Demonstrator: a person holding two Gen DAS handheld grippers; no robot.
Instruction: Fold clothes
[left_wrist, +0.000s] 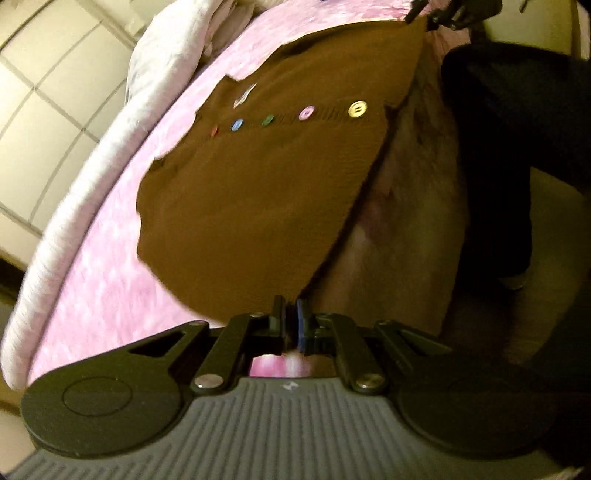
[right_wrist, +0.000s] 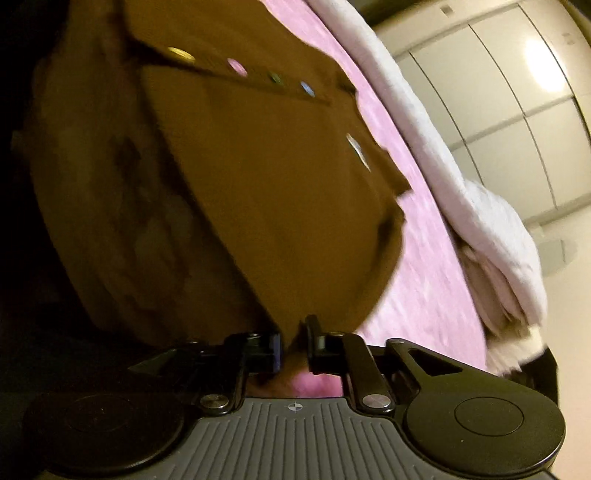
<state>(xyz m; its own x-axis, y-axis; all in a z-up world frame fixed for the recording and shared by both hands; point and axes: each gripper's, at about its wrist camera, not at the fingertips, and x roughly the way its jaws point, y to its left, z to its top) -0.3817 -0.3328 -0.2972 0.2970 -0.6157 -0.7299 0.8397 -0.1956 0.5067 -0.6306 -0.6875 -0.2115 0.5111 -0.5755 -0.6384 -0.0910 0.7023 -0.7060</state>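
A brown cardigan (left_wrist: 266, 192) with a row of coloured buttons (left_wrist: 306, 112) lies partly on a pink blanket (left_wrist: 110, 280). My left gripper (left_wrist: 290, 312) is shut on its near hem corner and lifts it. The right gripper (left_wrist: 439, 13) shows at the top of the left wrist view, pinching the other hem corner. In the right wrist view the cardigan (right_wrist: 258, 184) hangs taut from my right gripper (right_wrist: 295, 332), which is shut on the hem. Its buttons (right_wrist: 236, 66) run along the placket.
The pink blanket (right_wrist: 424, 277) covers a bed with a white padded edge (left_wrist: 92, 192). Folded white bedding (right_wrist: 498, 251) lies at the bed's far end. A person's dark trouser legs (left_wrist: 517, 147) stand beside the bed. Pale wardrobe doors (right_wrist: 498, 92) are behind.
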